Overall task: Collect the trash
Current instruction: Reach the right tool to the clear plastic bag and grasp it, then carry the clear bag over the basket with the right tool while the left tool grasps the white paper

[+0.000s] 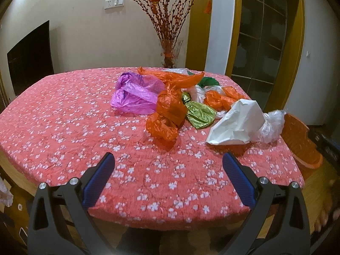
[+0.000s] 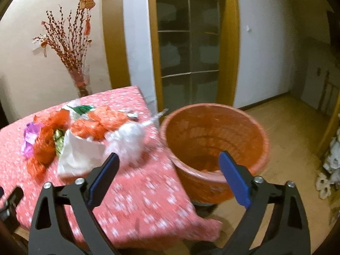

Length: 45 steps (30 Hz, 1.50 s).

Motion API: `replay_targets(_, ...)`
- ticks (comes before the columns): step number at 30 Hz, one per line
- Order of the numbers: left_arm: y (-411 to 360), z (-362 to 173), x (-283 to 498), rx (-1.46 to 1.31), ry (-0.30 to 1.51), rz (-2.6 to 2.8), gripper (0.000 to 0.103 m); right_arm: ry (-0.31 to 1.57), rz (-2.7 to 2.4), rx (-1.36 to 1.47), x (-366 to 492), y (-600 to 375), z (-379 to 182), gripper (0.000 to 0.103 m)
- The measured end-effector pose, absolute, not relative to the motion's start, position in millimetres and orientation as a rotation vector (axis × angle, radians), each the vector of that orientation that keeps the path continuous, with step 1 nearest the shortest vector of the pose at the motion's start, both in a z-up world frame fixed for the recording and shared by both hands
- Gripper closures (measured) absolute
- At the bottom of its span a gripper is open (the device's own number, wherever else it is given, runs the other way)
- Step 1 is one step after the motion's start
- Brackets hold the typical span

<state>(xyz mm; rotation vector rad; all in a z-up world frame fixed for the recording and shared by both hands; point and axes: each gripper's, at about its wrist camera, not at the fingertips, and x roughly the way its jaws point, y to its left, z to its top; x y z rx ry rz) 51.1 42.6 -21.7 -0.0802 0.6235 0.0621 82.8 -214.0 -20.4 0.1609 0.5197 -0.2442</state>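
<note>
Crumpled trash lies on the pink floral table (image 1: 63, 116): a purple bag (image 1: 136, 95), orange bags (image 1: 167, 114), a green-gold foil wrapper (image 1: 199, 112), a white paper (image 1: 235, 123) and clear plastic (image 1: 272, 125). My left gripper (image 1: 169, 165) is open and empty above the table's near part. My right gripper (image 2: 169, 163) is open and empty, between the white paper (image 2: 80, 153) and clear plastic (image 2: 127, 140) on its left and the orange bin (image 2: 214, 140) on its right. The bin stands beside the table's right edge; its rim also shows in the left wrist view (image 1: 301, 140).
A glass vase of red-berry branches (image 1: 170, 48) stands behind the table's far edge. A glass door in a yellow frame (image 2: 189, 42) is behind the bin. Wooden floor (image 2: 293, 131) stretches to the right, with white items (image 2: 331, 165) at the far right.
</note>
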Motion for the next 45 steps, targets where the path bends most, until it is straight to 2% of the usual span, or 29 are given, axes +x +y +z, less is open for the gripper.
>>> replay_targets(4, 45.0, -21.4, 60.8, -0.077, 0.610, 0.056, 0.004, 0.570, -0.191, 0.200, 120.8, -214.0, -28.2, 0.023)
replay_targets(9, 45.7, -19.9, 74.8, -0.066, 0.603, 0.036, 0.004, 0.639, -0.133, 0.238, 154.1, -212.4, -40.7, 0.025)
replay_targets(12, 44.2, -19.9, 83.8, -0.071, 0.613, 0.004, 0.004, 0.701, -0.099, 0.243, 172.5, -210.4, -50.6, 0.034)
replay_targets(13, 43.6, -20.1, 86.8, -0.075, 0.614, -0.012, 0.004, 0.712, -0.087, 0.245, 176.1, -209.6, -52.9, 0.042)
replay_targets(14, 42.9, -20.2, 89.0, -0.078, 0.616, -0.023, 0.004, 0.721, -0.074, 0.246, 180.4, -208.1, -54.5, 0.054)
replay_targets(17, 39.9, -19.6, 95.9, -0.087, 0.618, -0.056, 0.004, 0.723, -0.040, 0.239, 183.0, -205.1, -54.4, 0.078)
replay_targets(20, 35.6, -18.2, 104.6, -0.099, 0.623, -0.090, 0.004, 0.706, -0.032, 0.226, 181.3, -206.1, -50.4, 0.090)
replay_targets(28, 11.4, -16.2, 126.8, -0.095, 0.653, -0.177, 0.004, 0.655, -0.079, 0.233, 166.4, -226.2, -42.4, 0.094)
replay_targets(35, -16.6, -22.9, 146.7, -0.005, 0.691, -0.279, 0.018, 0.616, -0.161, 0.221, 143.5, -252.3, -36.3, 0.094)
replay_targets(45, -40.8, -40.2, 173.2, 0.021, 0.781, -0.343, 0.018, 0.640, -0.181, 0.220, 132.4, -257.9, -43.2, 0.094)
